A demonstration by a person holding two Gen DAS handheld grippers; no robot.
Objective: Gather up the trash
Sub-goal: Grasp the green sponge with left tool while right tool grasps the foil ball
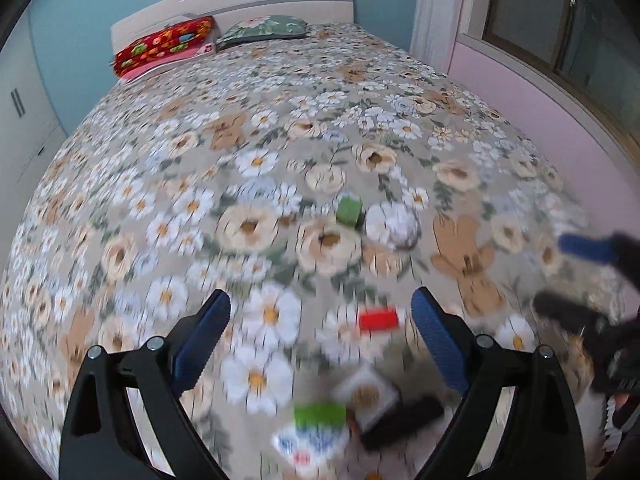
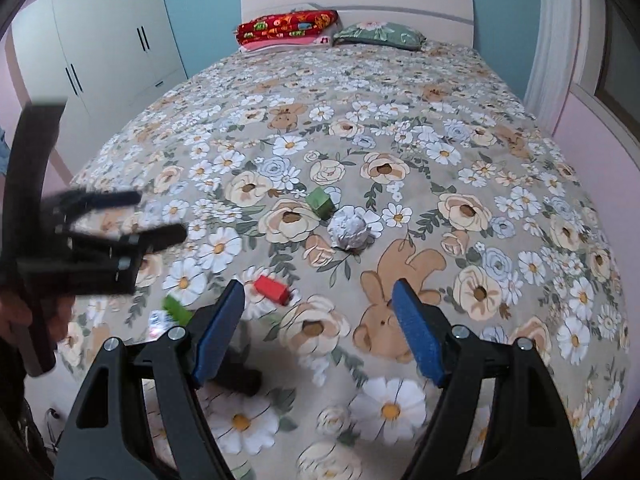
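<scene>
A crumpled white paper ball (image 2: 351, 227) lies on the flowered bedspread (image 2: 400, 120), also in the left wrist view (image 1: 393, 222). A green block (image 2: 320, 201) (image 1: 349, 210) sits just beside it. A red block (image 2: 272, 289) (image 1: 378, 319) lies nearer. A green-and-white packet (image 1: 316, 428), a small square wrapper (image 1: 366, 394) and a black object (image 1: 400, 420) lie near the bed's front edge. My left gripper (image 1: 322, 316) is open above the bed, the red block between its fingers' lines. My right gripper (image 2: 318, 308) is open and empty, above the bear print.
Red (image 2: 286, 26) and green (image 2: 378, 36) pillows lie by the headboard. A white wardrobe (image 2: 100, 48) stands left, a pink wall and window (image 1: 560, 40) right. The other gripper shows at each view's side (image 1: 592, 280) (image 2: 100, 236).
</scene>
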